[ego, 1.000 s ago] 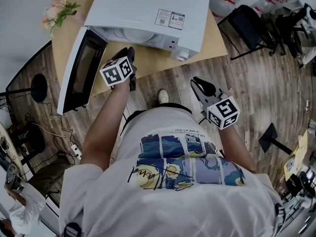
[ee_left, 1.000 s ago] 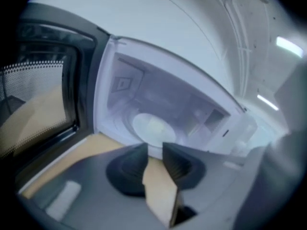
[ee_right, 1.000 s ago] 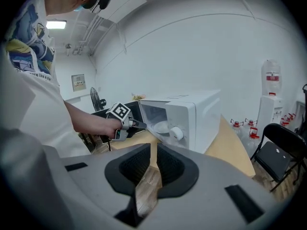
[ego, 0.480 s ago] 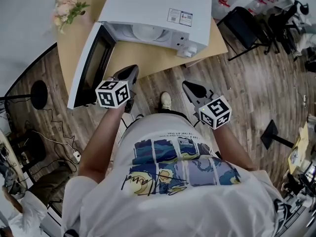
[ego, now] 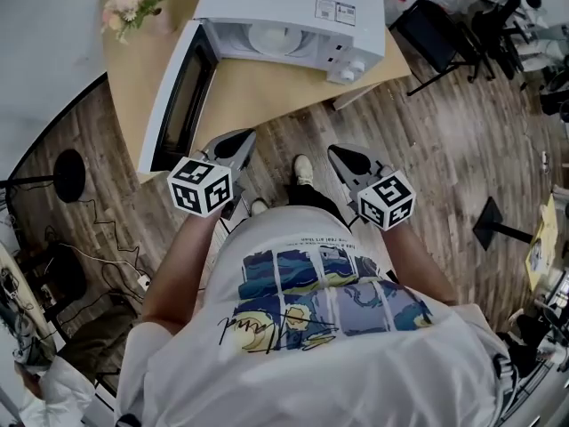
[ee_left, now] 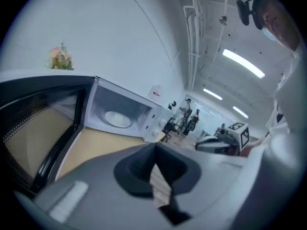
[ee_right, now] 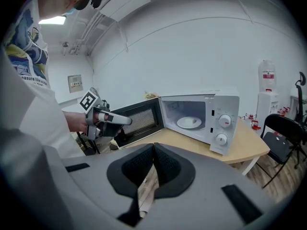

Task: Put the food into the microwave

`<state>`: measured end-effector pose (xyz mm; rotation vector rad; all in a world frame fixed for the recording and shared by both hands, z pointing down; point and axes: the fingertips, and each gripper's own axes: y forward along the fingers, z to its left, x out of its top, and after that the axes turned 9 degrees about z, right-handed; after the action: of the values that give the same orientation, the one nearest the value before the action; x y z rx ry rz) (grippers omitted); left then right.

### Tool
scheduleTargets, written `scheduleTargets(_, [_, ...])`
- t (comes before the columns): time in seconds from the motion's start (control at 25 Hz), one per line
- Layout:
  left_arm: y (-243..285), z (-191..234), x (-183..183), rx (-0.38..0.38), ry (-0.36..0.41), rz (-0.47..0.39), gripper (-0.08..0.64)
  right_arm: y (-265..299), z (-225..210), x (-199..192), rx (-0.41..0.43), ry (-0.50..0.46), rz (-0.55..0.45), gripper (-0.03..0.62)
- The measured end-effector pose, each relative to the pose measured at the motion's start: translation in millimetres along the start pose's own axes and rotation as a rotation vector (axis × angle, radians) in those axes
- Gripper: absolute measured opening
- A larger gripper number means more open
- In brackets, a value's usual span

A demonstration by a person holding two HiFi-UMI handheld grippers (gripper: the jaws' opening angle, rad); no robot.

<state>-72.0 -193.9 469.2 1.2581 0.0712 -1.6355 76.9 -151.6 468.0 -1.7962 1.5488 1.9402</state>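
Observation:
The white microwave stands on a wooden table, its door swung wide open to the left. Inside lies a white plate with a small piece of food on it; the plate also shows in the left gripper view. My left gripper hangs in front of the table's edge, jaws shut and empty. Level with it, my right gripper is shut on nothing too. Both are well short of the microwave. The right gripper view shows the left gripper before the open door.
A vase of flowers sits on the table's far left corner. A black chair stands right of the table, a round black stand base and cables lie on the wooden floor at left. The person's feet are between the grippers.
Both grippers have drawn back from the microwave toward the person's body. The left one has left the open door and come off the table's edge.

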Motion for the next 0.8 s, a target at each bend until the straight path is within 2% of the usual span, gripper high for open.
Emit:
scheduleTargets(0.16, [-25,-5,-14,-0.026,0.011,-0.003,0.008,-3,28,-3,-0.012,-0.004,-0.006,0.008])
scheduleTargets(0.36, [-50,-4,-26,-0.023,0.041,-0.016,0.008,-6,54,-6,-0.015,-0.007,-0.010,0.008])
scheduleTargets(0.8, [-82,-12,-40,-0.042,0.057,-0.055,0.008,-10,88,-7,-0.035,-0.053,-0.012,0.008])
